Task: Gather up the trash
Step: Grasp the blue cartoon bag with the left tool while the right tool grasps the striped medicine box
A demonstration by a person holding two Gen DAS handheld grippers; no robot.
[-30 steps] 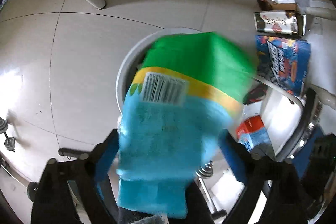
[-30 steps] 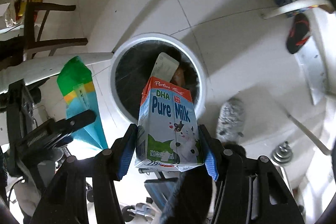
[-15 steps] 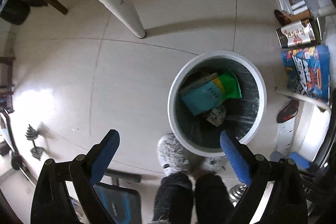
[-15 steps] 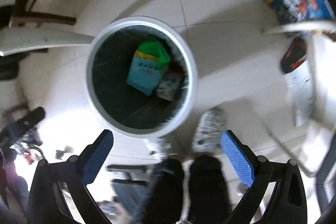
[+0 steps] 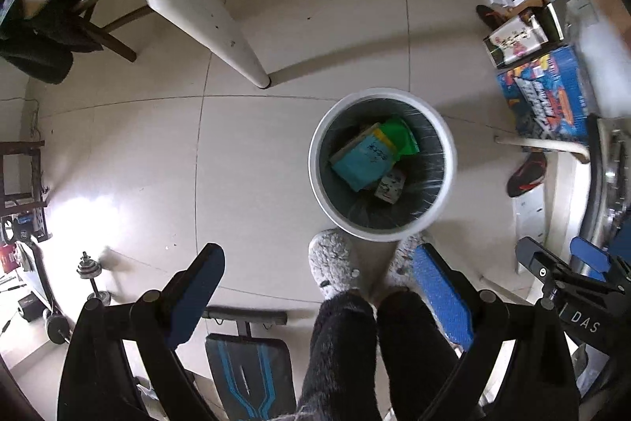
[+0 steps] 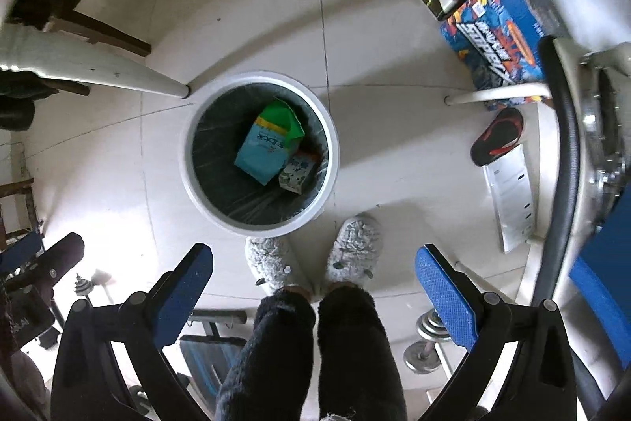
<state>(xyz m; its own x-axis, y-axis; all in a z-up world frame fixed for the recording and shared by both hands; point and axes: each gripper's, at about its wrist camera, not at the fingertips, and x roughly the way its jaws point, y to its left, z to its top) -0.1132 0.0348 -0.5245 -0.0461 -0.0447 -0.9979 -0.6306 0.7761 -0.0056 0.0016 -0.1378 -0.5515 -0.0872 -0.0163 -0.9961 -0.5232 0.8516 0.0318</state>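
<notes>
A round white trash bin (image 5: 315,180) (image 6: 185,168) with a dark liner stands on the tiled floor. Inside it lie a blue, yellow and green packet (image 5: 366,156) (image 6: 268,145) and a small milk carton (image 5: 390,186) (image 6: 297,174). My left gripper (image 5: 319,287) hangs high above the floor, pointing down, open and empty. My right gripper (image 6: 313,283) is likewise open with nothing between its blue pads (image 6: 441,294). Part of the right gripper (image 5: 568,271) shows at the right edge of the left wrist view.
A person's fuzzy grey slippers (image 5: 333,263) (image 6: 355,247) and dark trouser legs stand just in front of the bin. A white table leg (image 5: 221,30) slants behind it. Colourful boxes (image 5: 544,97) (image 6: 489,34), a red-black sandal (image 6: 497,137), dumbbells (image 6: 430,338) and a bench (image 5: 248,365) lie around.
Both grippers let go of the packet and the milk carton, which now lie in the bin. Both grippers rose, so the bin looks smaller and farther below.
</notes>
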